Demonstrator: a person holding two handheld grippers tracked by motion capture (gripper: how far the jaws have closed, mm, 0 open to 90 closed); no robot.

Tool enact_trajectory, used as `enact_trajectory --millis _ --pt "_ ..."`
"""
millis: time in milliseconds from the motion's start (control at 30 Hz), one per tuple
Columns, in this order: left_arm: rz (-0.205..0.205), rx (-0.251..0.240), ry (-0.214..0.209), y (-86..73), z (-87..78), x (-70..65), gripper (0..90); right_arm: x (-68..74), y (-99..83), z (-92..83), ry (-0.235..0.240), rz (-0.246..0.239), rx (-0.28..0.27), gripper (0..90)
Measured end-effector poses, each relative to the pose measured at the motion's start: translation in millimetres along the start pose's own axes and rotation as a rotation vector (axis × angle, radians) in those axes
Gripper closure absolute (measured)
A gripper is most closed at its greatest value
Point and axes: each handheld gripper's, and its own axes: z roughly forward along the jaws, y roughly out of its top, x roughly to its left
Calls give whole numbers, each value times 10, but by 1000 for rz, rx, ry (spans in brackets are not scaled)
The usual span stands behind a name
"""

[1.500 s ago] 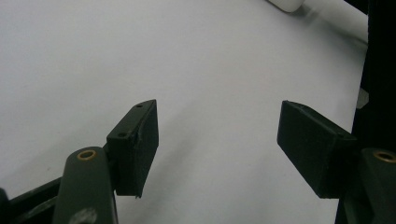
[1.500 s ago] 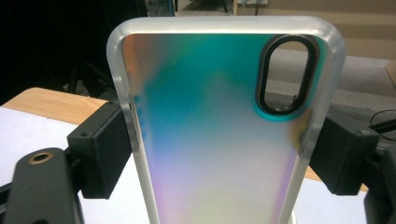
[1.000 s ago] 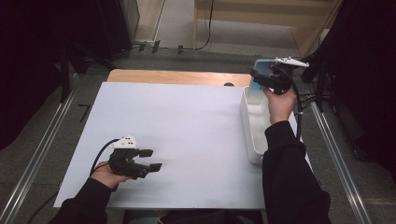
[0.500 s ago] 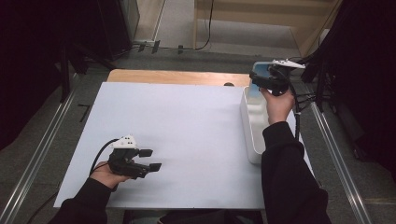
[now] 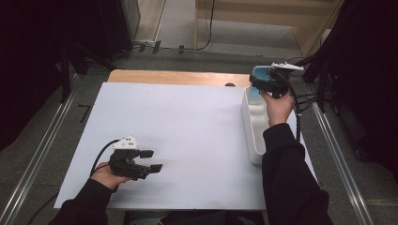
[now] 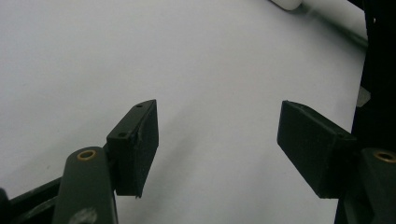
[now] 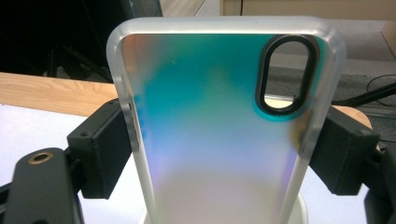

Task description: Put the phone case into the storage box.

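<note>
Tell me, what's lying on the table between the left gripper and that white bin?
Nothing: the high view shows bare white tabletop from the left gripper to the white bin.

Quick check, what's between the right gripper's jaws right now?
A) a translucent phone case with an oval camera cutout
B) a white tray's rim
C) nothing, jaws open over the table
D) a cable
A: in the right gripper view the right gripper has its pads pressed on both side edges of the iridescent phone case, held above the white bin.

The left gripper (image 5: 152,160) lies low near the person, fingers (image 6: 135,147) spread with nothing between. The right gripper (image 5: 256,80), arm stretched forward, has its fingers (image 7: 100,149) clamped.
</note>
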Motion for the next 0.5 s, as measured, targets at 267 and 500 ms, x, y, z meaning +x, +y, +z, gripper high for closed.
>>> enact_trajectory --millis 267,500 --pt "3 6 -3 3 2 -1 291 -32 -60 47 5 12 30 150" --pt "1 12 -7 4 11 -2 291 -24 -99 86 4 12 52 150"
